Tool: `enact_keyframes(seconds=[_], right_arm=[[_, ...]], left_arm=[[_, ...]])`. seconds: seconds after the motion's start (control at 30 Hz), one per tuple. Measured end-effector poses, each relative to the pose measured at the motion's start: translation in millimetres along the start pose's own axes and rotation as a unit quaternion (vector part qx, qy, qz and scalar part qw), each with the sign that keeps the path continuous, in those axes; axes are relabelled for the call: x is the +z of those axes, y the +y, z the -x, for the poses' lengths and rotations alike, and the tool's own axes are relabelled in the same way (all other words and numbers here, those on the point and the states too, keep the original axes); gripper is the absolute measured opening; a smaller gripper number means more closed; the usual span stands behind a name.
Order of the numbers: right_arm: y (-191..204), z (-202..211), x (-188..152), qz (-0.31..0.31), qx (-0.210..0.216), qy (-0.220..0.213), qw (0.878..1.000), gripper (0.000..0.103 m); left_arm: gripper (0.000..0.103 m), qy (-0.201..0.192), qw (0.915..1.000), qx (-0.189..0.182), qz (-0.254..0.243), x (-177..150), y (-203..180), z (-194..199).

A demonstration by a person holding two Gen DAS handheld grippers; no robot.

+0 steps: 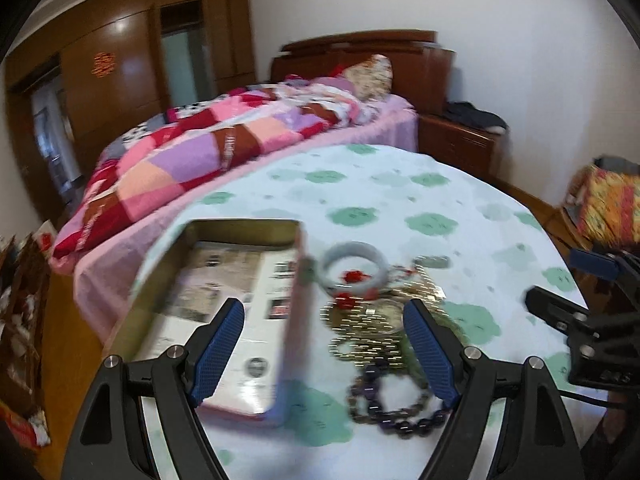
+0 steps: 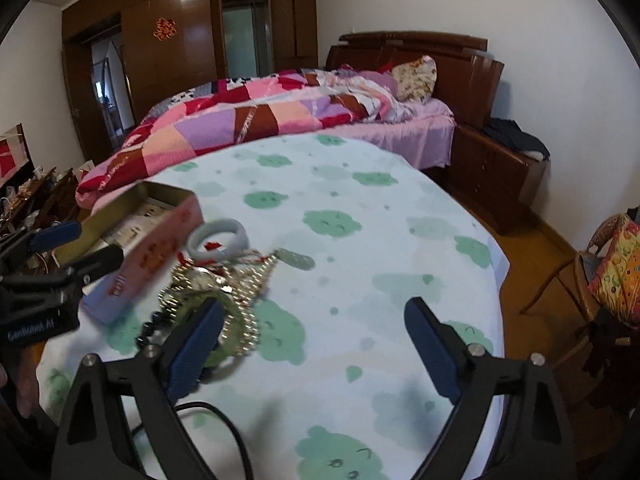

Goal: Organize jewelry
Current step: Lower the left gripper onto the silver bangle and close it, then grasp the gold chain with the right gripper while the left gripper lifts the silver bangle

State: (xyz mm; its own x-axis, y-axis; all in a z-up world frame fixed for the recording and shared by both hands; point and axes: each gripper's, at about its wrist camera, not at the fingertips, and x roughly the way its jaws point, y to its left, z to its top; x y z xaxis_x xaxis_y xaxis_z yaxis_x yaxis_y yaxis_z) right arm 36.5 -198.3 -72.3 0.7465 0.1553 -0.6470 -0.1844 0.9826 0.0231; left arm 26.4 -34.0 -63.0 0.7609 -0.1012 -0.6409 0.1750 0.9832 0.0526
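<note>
An open rectangular metal tin (image 1: 224, 300) with dull gold inner walls and a pink outer side sits on the surface (image 1: 400, 200), which is draped in a white cloth printed with soft green blotches. The tin's floor is lined with printed paper whose text is too blurred to read, and red characters on the pink side, seen from the right wrist view, are also illegible. Just beside the tin's right wall lies the jewelry: a smooth, pale grey-green bangle (image 1: 354, 268), round and thick, with red thread or beads inside its ring; touching it on the near side, a tangled heap of glinting gold-coloured chain (image 1: 368, 328); and nearer still, a bracelet of dark purple round beads (image 1: 396, 404). An oval pale green pendant (image 2: 298, 260) rests at the far edge of the heap, away from the tin. The left gripper (image 1: 324, 332) hovers over the tin's right wall and the heap with its blue textured jaws spread wide, holding nothing. The right gripper (image 2: 316, 332) is likewise wide open and empty, its left jaw over the edge of the heap and its right jaw over bare cloth, well apart from the tin. White lettering on the left gripper's black body in the right wrist view seems to read "GenRobot.AI", though blurred. Beyond the surface stands a bed (image 2: 280, 112) with a patchwork quilt of pink, red and lilac blocks.
</note>
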Motion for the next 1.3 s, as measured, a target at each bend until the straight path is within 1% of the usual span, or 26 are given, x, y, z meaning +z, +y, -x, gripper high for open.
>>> enact_keyframes(seconds=[0.03, 0.1, 0.17, 0.27, 0.3, 0.33, 0.37, 0.4, 0.43, 0.5, 0.53, 0.57, 0.63, 0.67, 0.93, 1.07, 1.17, 1.3], right_arm=[[-3.3, -1.3, 0.1, -0.003, 0.003, 0.004, 1.0, 0.089], [-6.0, -3.7, -2.2, -0.005, 0.007, 0.011, 1.0, 0.089], [-4.8, -6.0, -3.9, -0.005, 0.006, 0.015, 1.0, 0.089], [-5.1, -5.8, -6.5, -0.002, 0.004, 0.016, 1.0, 0.088], [-5.1, -7.6, -6.7, -0.002, 0.002, 0.016, 1.0, 0.088], [-7.1, -6.6, -7.2, -0.003, 0.001, 0.017, 1.0, 0.088], [-8.1, -7.8, -6.9, -0.006, 0.002, 0.018, 1.0, 0.088], [-10.1, -8.1, -6.9, -0.01, 0.001, 0.018, 1.0, 0.089], [-9.6, -11.0, -6.2, -0.013, 0.001, 0.018, 1.0, 0.089], [-11.1, -13.0, -6.3, -0.017, 0.003, 0.02, 1.0, 0.089], [-10.6, -13.6, -6.4, -0.017, 0.004, 0.021, 1.0, 0.089], [-9.3, -14.5, -6.8, -0.016, 0.004, 0.021, 1.0, 0.089], [-5.9, -16.3, -7.3, -0.012, 0.006, 0.023, 1.0, 0.089], [-4.4, -16.9, -8.1, -0.01, 0.007, 0.024, 1.0, 0.089], [1.4, -17.7, -11.3, -0.001, 0.009, 0.023, 1.0, 0.089], [4.3, -19.3, -11.7, 0.005, 0.014, 0.025, 1.0, 0.089], [8.2, -19.4, -12.3, 0.011, 0.019, 0.025, 0.999, 0.088], [14.2, -20.3, -13.1, 0.021, 0.029, 0.028, 0.999, 0.079]], left_arm=[[0.082, 0.002, 0.9999, -0.008, -0.006, 0.2, -5.1, -2.1], [0.081, 0.006, 0.9995, -0.02, -0.024, 2.3, -16.0, -6.9], [0.076, 0.009, 0.9986, -0.034, -0.04, 4.8, -27.3, -13.2], [0.064, 0.029, 0.9964, -0.055, -0.058, 6.5, -40.8, -28.5], [0.058, 0.036, 0.9959, -0.059, -0.059, 6.2, -42.5, -33.7], [0.055, 0.048, 0.9948, -0.063, -0.063, 5.5, -45.5, -41.1], [0.054, 0.058, 0.9939, -0.067, -0.065, 4.4, -47.3, -47.9], [0.05, 0.065, 0.9934, -0.069, -0.065, 3.0, -47.4, -54.6], [0.038, 0.073, 0.9927, -0.072, -0.063, 1.9, -47.2, -59.7], [0.022, 0.087, 0.9911, -0.084, -0.055, -0.5, -43.9, -68.0], [0.011, 0.084, 0.9916, -0.085, -0.049, -0.2, -41.4, -66.9], [0.008, 0.078, 0.9922, -0.084, -0.05, 0.5, -40.1, -63.3], [0.006, 0.066, 0.9932, -0.086, -0.041, 2.8, -34.8, -56.9], [0.006, 0.061, 0.993, -0.097, -0.031, 4.8, -31.4, -51.9], [0.007, 0.011, 0.9914, -0.13, 0.007, 19.0, -6.6, -8.0], [0.007, -0.001, 0.9898, -0.141, 0.019, 24.0, 2.1, 2.2], [0.007, -0.005, 0.9871, -0.155, 0.038, 26.6, 11.3, 5.2], [0.007, -0.012, 0.9866, -0.157, 0.044, 28.4, 17.1, 9.5]])
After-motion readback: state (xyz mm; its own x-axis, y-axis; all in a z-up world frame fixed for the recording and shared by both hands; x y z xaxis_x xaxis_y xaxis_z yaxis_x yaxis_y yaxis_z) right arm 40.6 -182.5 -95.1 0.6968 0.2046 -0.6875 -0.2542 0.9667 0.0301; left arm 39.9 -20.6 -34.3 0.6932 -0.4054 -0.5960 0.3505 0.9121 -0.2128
